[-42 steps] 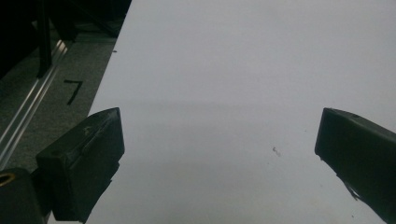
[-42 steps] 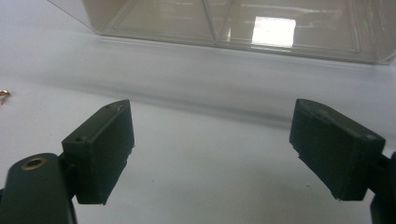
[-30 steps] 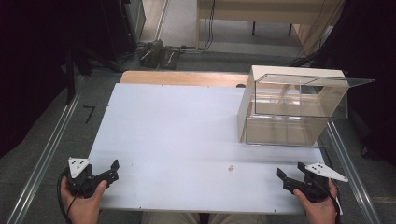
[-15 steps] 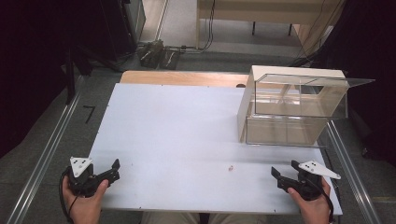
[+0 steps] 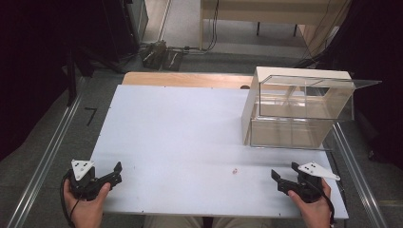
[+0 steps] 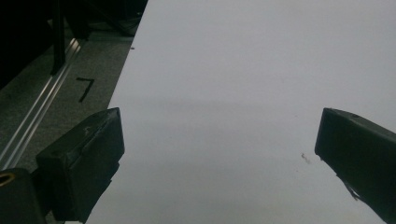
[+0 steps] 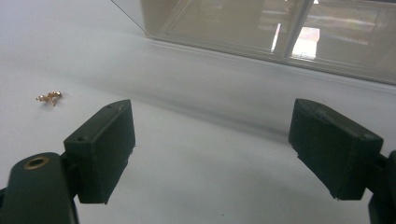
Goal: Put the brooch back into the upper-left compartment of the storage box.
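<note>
a person is holding the left gripper [image 5: 115, 174] at the near left corner of the white table [image 5: 180, 137], its jaws standing wide apart with nothing between them and bare tabletop lying ahead of them in the left gripper view. the right gripper [image 5: 276, 179] is sitting at the near right edge of the table, its jaws also spread wide and released, gripping nothing. a small gold-coloured object [image 5: 234, 171] is lying flat on the table, near the right gripper and to its left, apart from the jaws; in the right gripper view it [image 7: 49, 97] is showing to the far left of the left jaw, too small to tell what it is. a clear box [image 5: 304, 111] with a pale wooden side is standing at the far right of the table, its clear lid sticking out level to the right.
</note>
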The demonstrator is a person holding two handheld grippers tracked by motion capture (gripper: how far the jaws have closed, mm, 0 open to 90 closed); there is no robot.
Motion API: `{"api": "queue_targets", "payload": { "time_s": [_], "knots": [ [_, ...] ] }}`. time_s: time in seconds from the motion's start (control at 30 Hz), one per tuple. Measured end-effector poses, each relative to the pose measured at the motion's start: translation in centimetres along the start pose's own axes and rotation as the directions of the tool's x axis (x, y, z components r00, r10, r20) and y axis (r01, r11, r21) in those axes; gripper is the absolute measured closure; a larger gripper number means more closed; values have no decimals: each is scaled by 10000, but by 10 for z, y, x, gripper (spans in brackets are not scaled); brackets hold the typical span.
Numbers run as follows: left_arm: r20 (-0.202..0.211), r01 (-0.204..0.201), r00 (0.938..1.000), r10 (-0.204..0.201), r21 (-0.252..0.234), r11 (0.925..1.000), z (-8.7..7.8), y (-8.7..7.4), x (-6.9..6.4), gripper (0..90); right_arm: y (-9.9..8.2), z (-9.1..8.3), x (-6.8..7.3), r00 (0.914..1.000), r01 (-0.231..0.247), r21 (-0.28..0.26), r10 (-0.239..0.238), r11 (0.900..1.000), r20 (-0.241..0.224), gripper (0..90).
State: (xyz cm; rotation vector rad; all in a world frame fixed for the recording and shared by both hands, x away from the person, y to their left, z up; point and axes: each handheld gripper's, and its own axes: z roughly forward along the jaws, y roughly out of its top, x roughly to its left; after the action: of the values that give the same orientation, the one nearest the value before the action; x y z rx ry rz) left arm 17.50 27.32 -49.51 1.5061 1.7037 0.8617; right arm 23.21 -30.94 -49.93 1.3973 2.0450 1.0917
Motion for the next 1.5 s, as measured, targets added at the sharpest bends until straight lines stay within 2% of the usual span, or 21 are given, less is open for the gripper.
{"api": "queue_targets", "payload": {
  "time_s": [1.0,1.5],
  "knots": [
    [-59,-60,10000,61,53,10000,1,0,0,21,8,18,29,9962,612,51,-608,9981,-630,150],
    [-49,-41,10000,42,115,9999,1,-1,1,21,11,31,48,9892,1040,224,-1011,9943,-1066,178]
  ]
}}
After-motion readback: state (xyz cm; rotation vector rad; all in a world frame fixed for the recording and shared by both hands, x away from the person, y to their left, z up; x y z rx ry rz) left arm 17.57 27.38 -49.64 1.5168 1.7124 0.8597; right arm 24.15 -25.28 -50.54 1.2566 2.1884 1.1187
